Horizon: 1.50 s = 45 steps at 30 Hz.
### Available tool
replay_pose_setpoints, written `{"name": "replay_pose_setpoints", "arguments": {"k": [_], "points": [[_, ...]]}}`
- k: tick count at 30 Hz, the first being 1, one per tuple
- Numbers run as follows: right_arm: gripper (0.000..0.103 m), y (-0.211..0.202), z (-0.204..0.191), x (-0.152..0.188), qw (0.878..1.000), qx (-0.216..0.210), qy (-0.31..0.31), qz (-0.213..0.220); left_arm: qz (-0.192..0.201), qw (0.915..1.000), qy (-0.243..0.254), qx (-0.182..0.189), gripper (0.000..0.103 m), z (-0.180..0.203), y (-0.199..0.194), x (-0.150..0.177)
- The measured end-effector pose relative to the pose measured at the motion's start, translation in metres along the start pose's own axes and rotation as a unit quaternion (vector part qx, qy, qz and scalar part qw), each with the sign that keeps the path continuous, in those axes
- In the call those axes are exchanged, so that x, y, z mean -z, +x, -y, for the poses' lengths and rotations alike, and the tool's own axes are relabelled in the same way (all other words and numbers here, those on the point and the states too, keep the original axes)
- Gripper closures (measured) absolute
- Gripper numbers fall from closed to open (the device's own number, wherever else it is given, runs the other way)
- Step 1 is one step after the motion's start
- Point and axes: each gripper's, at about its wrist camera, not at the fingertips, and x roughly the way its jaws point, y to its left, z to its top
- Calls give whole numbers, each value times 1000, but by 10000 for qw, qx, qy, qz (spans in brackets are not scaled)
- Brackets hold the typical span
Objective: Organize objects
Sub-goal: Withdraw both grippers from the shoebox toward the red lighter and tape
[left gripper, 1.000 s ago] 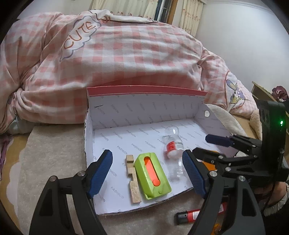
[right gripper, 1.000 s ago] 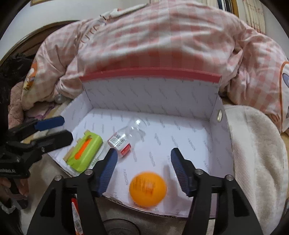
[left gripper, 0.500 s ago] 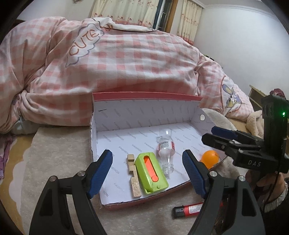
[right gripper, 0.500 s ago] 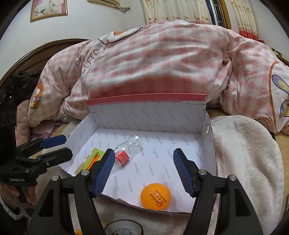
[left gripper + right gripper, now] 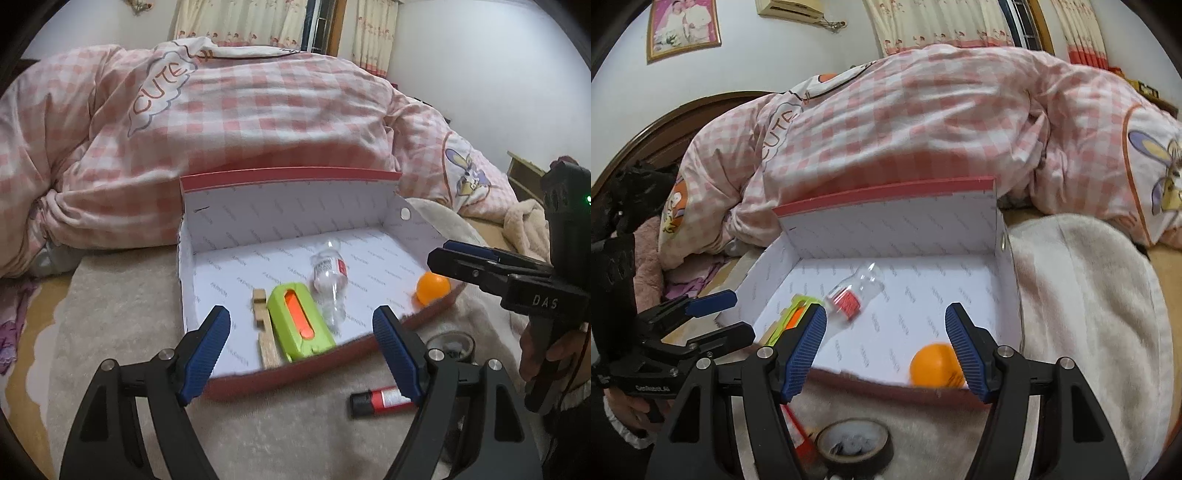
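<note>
Objects still outside the box (image 5: 369, 206) are what the next move turns on, and two remain on the beige blanket (image 5: 110, 314) in front of its near wall.

From the left wrist view, the red-and-black tube (image 5: 382, 400) lies flat on the blanket just short of the box's red front edge, its long axis running nearly crosswise to the left hand-held gripper (image 5: 303, 350), black cap toward the left. It sits low and to the right of that gripper, beside the right fingertip. The jaws stand wide apart with nothing between them. A roll of dark tape (image 5: 450, 341) rests further right, nearer the right hand-held gripper (image 5: 454, 254), which reaches in from the right edge, also empty.

From the right wrist view, the tape roll (image 5: 855, 446) lies flat directly below the right hand-held gripper (image 5: 886, 347), closer than anything else; its jaws are spread and hold nothing. The tube (image 5: 798, 432) shows only as a red sliver behind the left finger. The orange ball (image 5: 934, 363), the clear bottle (image 5: 855, 295) and the green case (image 5: 792, 319) already lie inside the box. By my reading, the left hand is better placed for the tube, the right for the tape.
</note>
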Motion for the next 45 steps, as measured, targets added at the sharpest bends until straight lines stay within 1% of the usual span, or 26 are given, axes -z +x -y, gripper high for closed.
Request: {"name": "replay_pose_setpoints", "arguments": {"k": [2, 5, 7, 8, 11, 13, 15, 18, 21, 24, 27, 29, 33, 36, 37, 39, 40, 45], "points": [[34, -3, -1, 4, 10000, -61, -26, -32, 1, 9999, -27, 105, 23, 3, -5, 2], [34, -9, -3, 12, 9999, -119, -32, -88, -12, 9991, -178, 393, 23, 9, -12, 5], [34, -13, -3, 19, 9998, -135, 2, -143, -6, 9986, -231, 471, 23, 13, -14, 6], [34, -16, -3, 21, 9999, -125, -32, -112, 33, 9986, -252, 460, 23, 15, -16, 6], [34, -27, -4, 24, 9998, -144, -103, -100, 215, 9993, -208, 246, 23, 21, -25, 8], [34, -38, -2, 25, 9998, -178, -106, -22, 246, 9993, -149, 252, 23, 23, -27, 7], [34, -43, 1, 27, 9998, -170, -102, -10, 229, 9991, -203, 294, 23, 23, -27, 7], [34, -46, 6, 32, 9998, -142, -54, -83, 119, 9988, -322, 342, 23, 23, -22, 9], [34, -47, 10, 38, 9996, -129, -36, -248, -6, 9990, -313, 316, 23, 28, -16, 14], [34, -52, 9, 43, 9992, -194, -105, -327, -143, 9992, -148, 338, 23, 37, -10, 18], [34, -59, 8, 47, 9989, -78, -313, -332, -321, 9990, 46, 301, 21, 46, 0, 24], [34, -61, 11, 49, 9988, -34, -327, -357, -483, 9982, 146, 336, 20, 51, 7, 28], [34, -63, 18, 55, 9986, 49, -301, -442, -810, 9954, 342, 379, 16, 62, 22, 34], [34, -64, 20, 57, 9980, 157, -372, -484, -992, 9938, 82, 503, 7, 59, 30, 34], [34, -65, 22, 58, 9978, 198, -393, -498, -1069, 9929, -56, 515, 0, 56, 33, 34], [34, -65, 24, 59, 9976, 239, -402, -521, -1198, 9911, -248, 532, 0, 50, 38, 36], [34, -66, 25, 60, 9975, 250, -387, -531, -1217, 9909, -255, 509, 0, 50, 40, 36], [34, -66, 28, 61, 9975, 264, -361, -556, -1208, 9922, 59, 302, 0, 61, 41, 38]]}}
